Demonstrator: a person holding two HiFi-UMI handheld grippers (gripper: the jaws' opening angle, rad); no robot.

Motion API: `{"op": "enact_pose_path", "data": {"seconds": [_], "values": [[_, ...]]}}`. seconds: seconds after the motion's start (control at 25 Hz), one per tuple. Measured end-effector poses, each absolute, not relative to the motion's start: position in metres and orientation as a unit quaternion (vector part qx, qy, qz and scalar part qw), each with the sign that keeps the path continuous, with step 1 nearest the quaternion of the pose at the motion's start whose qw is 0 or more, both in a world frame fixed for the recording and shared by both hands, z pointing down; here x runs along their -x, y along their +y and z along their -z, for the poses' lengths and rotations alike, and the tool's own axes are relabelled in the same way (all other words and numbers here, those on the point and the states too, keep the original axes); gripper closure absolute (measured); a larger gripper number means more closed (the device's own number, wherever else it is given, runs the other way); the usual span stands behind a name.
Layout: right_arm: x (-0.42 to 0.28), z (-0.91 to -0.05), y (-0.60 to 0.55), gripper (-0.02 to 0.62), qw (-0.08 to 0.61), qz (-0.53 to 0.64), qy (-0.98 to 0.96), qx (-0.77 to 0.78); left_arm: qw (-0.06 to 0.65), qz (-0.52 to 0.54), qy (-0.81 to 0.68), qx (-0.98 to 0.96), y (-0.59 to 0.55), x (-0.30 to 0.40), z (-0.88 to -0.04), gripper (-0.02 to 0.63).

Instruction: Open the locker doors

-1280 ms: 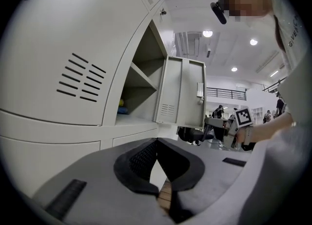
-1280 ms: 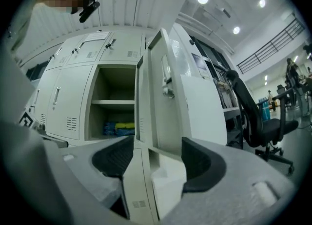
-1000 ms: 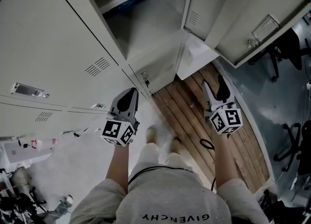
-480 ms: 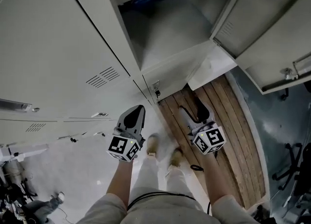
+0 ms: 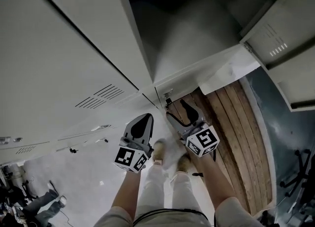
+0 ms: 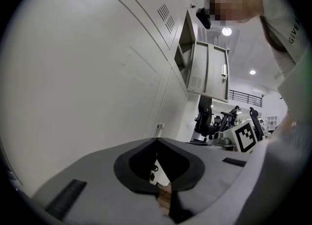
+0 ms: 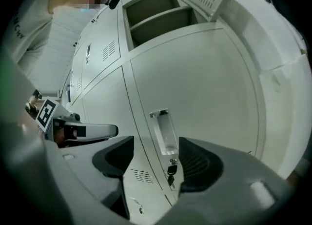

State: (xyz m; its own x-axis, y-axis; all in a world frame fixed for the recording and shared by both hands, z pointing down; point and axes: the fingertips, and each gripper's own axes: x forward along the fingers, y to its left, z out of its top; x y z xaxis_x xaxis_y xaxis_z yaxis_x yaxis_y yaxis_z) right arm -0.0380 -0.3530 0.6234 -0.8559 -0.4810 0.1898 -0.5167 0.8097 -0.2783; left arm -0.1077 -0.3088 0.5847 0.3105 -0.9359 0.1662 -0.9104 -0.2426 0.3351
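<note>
A grey bank of lockers fills the views. The upper locker compartment (image 5: pixel 197 34) (image 7: pixel 156 16) stands open, its door (image 5: pixel 280 39) (image 6: pixel 209 70) swung out to the right. Below it a lower door (image 7: pixel 204 97) is closed, with a clear handle recess (image 7: pixel 165 131) and a key (image 7: pixel 170 171) (image 5: pixel 168 100) hanging in the lock. My right gripper (image 5: pixel 180 111) (image 7: pixel 156 143) is open and points at that recess and key, a short way off. My left gripper (image 5: pixel 146 119) (image 6: pixel 157 141) is shut and empty, beside the closed left-hand doors (image 5: pixel 64 63).
A strip of wooden floor (image 5: pixel 236 132) runs along the locker base on the right, with grey floor and office chairs (image 5: pixel 301 181) beyond. The person's shoes (image 5: pixel 158 148) are just below the grippers. Clutter and cables lie at the lower left (image 5: pixel 29 206).
The view has closed in on the lockers. Both grippers have moved toward the lower door's lock, the right one shifting left. The open upper door has slid out to the right edge.
</note>
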Motion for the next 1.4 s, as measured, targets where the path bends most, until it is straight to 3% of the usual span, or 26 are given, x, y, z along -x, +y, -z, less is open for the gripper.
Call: {"op": "enact_pose_path", "data": {"seconds": [0.56, 0.8, 1.4], "values": [[0.098, -0.629, -0.368, 0.333, 0.053, -0.134, -0.969, -0.202, 0.192, 0.025, -0.586, -0.787, -0.308, 0.12, -0.605, 0.607], [0.088, -0.63, -0.362, 0.376, 0.059, -0.131, -0.97, -0.194, 0.191, 0.025, -0.588, -0.786, -0.305, 0.118, -0.605, 0.607], [0.032, -0.626, -0.325, 0.383, 0.048, -0.129, -0.965, -0.224, 0.193, 0.024, -0.587, -0.786, -0.291, 0.086, -0.606, 0.607]]}}
